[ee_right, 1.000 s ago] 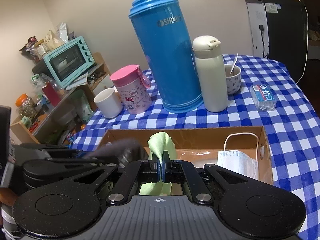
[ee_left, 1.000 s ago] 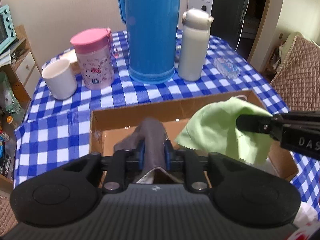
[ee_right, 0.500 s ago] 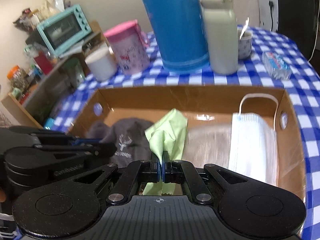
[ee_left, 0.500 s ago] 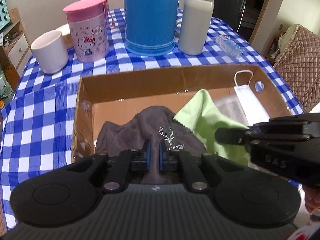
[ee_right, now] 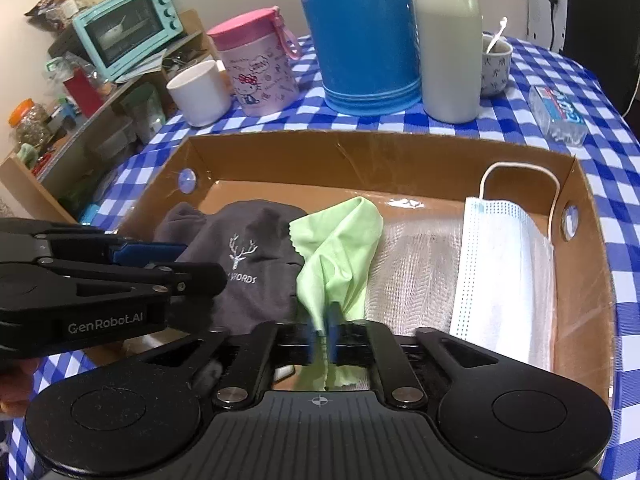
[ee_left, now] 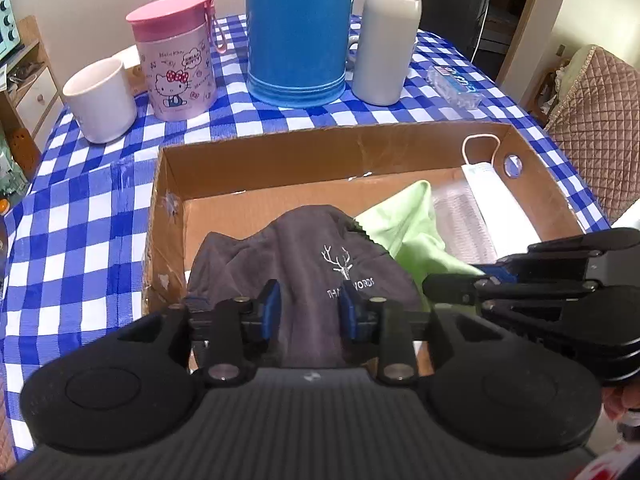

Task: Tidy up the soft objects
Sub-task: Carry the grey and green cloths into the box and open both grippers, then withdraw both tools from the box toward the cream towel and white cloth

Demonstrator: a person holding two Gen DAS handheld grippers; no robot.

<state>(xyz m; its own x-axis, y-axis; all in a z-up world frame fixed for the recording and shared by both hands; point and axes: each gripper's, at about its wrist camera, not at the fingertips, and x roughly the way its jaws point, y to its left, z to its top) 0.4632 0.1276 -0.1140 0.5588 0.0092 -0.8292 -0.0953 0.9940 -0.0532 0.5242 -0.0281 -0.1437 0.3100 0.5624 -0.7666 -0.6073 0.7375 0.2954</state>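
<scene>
Our left gripper (ee_left: 308, 307) had its blue pads spread wide with the grey deer-logo cloth (ee_left: 316, 256) lying loose between them, so that one was let go and slumped in the left part of the cardboard box (ee_right: 360, 152). Our right gripper (ee_right: 323, 334) looked only just parted, with the lime-green cloth (ee_right: 340, 248) hanging in the narrow gap, and we honestly couldn't tell if it was pinched or free. That was the worry: pull the right hand back and the green cloth might snag on a pad and drag out over the near wall. It was also draped partly over the grey one, touching the white mesh fabric (ee_right: 416, 264) beside the face mask (ee_right: 504, 272), so a tug might mess up the neighbours too.
</scene>
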